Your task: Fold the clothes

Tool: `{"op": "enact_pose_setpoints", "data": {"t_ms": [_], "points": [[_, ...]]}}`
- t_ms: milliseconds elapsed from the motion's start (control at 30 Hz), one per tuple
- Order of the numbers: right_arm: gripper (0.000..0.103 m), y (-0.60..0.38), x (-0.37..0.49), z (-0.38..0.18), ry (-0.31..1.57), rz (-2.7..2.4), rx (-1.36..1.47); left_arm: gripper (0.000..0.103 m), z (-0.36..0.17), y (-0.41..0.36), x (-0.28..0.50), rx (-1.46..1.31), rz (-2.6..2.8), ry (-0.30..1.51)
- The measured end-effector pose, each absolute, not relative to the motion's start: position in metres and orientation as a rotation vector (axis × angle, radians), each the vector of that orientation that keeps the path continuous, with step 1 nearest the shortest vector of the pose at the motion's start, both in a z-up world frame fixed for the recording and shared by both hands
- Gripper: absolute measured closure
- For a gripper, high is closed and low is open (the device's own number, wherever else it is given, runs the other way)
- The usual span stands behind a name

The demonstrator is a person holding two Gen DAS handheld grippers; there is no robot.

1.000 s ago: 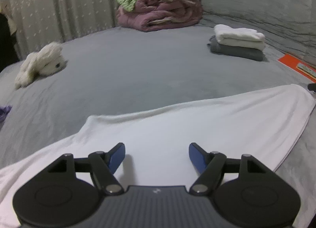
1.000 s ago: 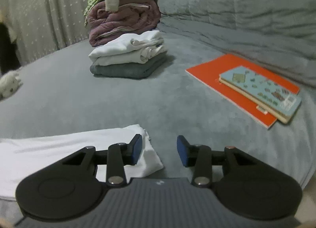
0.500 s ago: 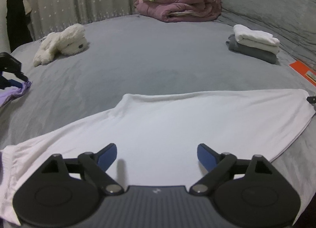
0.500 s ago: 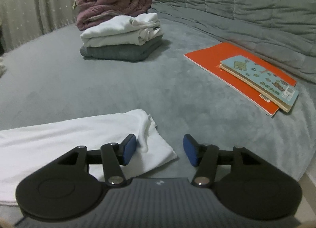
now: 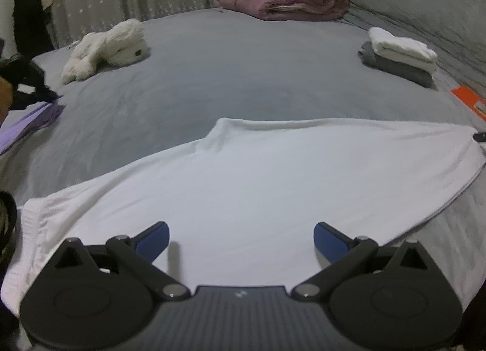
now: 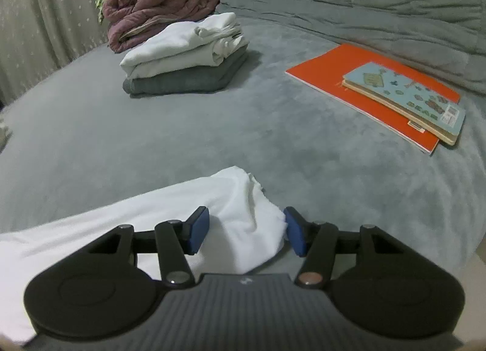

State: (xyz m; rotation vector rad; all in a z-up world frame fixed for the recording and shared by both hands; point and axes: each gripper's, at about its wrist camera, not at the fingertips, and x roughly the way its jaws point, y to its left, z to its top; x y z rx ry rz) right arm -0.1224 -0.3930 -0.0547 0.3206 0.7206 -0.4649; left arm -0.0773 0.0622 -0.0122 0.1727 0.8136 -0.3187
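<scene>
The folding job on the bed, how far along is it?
Done: a folded stack sits further back. In hand: the white garment lies flat, half-folded; the left gripper is opening over it, the right gripper open around its corner. Left: the final folds and stacking.

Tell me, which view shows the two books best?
The right wrist view: the blue picture book lies fully visible on the orange book. The left wrist view shows only an orange corner at its right edge.

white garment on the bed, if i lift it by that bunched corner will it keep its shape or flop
Probably flop: the white garment lies limp and creased at its bunched corner. It looks thin and light, so the rest would likely drag across the bed cover rather than slide freely.
</scene>
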Motion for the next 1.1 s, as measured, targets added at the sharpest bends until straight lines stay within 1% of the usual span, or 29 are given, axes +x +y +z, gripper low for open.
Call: {"op": "enact_pose_setpoints", "data": {"t_ms": [33,67,100,133,167,200,333,400,567,633,700,833,1100], "points": [[0.046,-0.389,-0.121,-0.056,0.729,-0.471,0.291,0.001,-0.011,0.065,-0.077,0.158,-0.318,0.813],[0.049,-0.384,-0.119,-0.057,0.738,-0.475,0.254,0.001,-0.010,0.067,-0.077,0.144,-0.318,0.814],[0.056,-0.381,-0.118,-0.058,0.743,-0.475,0.225,0.001,-0.009,0.069,-0.076,0.129,-0.318,0.815],[0.061,-0.377,-0.117,-0.058,0.746,-0.465,0.206,0.001,-0.009,0.071,-0.075,0.112,-0.319,0.818],[0.071,-0.376,-0.116,-0.057,0.747,-0.453,0.207,0.001,-0.008,0.073,-0.074,0.094,-0.321,0.822],[0.078,-0.375,-0.115,-0.057,0.750,-0.443,0.215,0.001,-0.008,0.075,-0.073,0.076,-0.321,0.827],[0.088,-0.373,-0.111,-0.054,0.762,-0.444,0.219,0.001,-0.006,0.079,-0.071,0.037,-0.313,0.831],[0.090,-0.371,-0.111,-0.053,0.755,-0.451,0.225,0.001,-0.005,0.080,-0.071,0.029,-0.307,0.828],[0.091,-0.365,-0.112,-0.049,0.726,-0.463,0.251,0.001,-0.001,0.085,-0.067,-0.047,-0.333,0.838],[0.092,-0.361,-0.112,-0.044,0.718,-0.445,0.266,0.005,0.000,0.088,-0.065,-0.107,-0.371,0.857],[0.092,-0.354,-0.111,-0.039,0.710,-0.426,0.272,0.014,0.000,0.090,-0.062,-0.169,-0.411,0.880],[0.092,-0.335,-0.108,-0.025,0.688,-0.351,0.271,0.018,-0.006,0.087,-0.057,-0.278,-0.482,0.924],[0.092,-0.287,-0.098,-0.004,0.668,-0.184,0.309,0.017,-0.018,0.069,-0.050,-0.420,-0.569,0.993]]}}
